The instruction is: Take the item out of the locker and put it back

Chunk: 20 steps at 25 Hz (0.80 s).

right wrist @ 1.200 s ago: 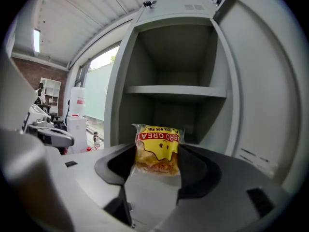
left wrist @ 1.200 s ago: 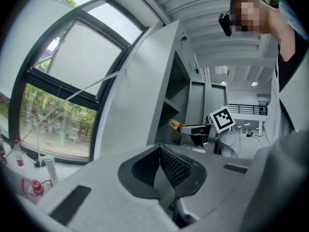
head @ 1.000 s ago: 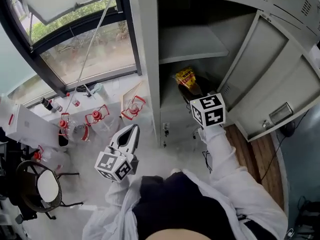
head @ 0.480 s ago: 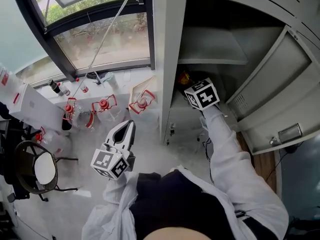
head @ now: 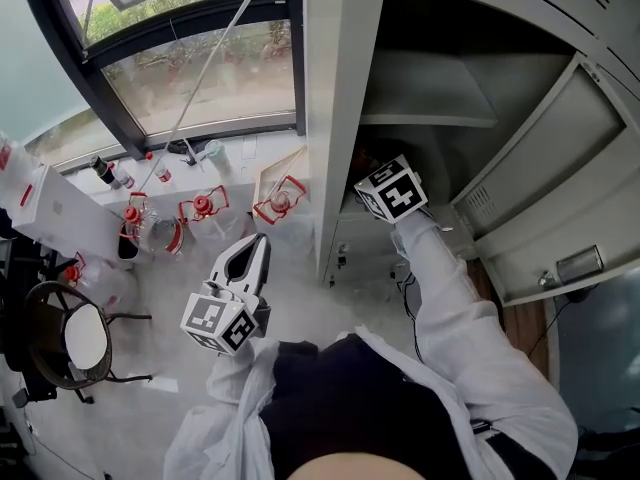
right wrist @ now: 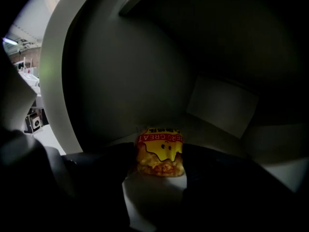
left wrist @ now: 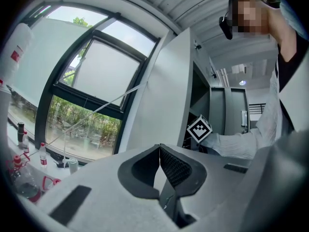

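Note:
A yellow and red snack bag stands upright on the floor of the grey locker, below its shelf. My right gripper reaches into that lower compartment, angled down. Its jaws have just been opening, and the bag stands between the dark fingertips, with no firm press showing. In the head view only the right gripper's marker cube shows, and it hides the bag. My left gripper hangs outside the locker at the lower left, pointing level, shut with nothing in it; its pads meet at the tips.
The locker door stands swung open at the right. Left of the locker is a large window over a sill with several red-capped bottles. A round stool stands at the far left.
My right gripper has gone down and deeper into the locker's lower compartment, so its cube now covers the snack bag in the head view. The left gripper has shifted only a little.

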Available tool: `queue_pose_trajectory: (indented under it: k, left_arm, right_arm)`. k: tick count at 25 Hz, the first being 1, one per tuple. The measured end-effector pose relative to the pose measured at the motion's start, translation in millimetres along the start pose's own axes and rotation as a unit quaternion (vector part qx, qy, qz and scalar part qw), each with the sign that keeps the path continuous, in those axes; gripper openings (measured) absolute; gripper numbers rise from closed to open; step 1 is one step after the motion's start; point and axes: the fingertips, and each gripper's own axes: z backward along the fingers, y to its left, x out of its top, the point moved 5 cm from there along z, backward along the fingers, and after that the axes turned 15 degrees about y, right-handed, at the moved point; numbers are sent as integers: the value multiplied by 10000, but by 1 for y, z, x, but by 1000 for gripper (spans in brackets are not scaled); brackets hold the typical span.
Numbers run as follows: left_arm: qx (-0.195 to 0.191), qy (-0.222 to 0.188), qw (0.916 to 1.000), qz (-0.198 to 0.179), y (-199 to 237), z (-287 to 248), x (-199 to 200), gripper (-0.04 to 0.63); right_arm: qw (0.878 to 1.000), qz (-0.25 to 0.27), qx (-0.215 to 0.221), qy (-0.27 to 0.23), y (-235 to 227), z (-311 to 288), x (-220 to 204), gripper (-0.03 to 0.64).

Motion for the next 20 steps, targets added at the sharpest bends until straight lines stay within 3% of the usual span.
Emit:
queue_pose_trajectory:
  k: [3, 7, 14, 20]
  left_arm:
    - [-118, -40, 9999, 1, 0, 1, 3, 8]
    - [-368, -25, 9993, -25, -3, 5, 2, 8]
    - [-1205, 211, 9920, -312, -17, 13, -5, 8]
    - [-1837, 356, 9805, -599, -32, 22, -15, 8]
  right_arm:
    - [9999, -97, 130, 6, 3, 2, -2, 377]
    - [9988, -437, -170, -99, 1, 16, -10, 476]
    - [9882, -1137, -845, -577, 8, 92, -35, 483]
    - [9665, -1879, -1161, -1308, 54, 165, -66, 482]
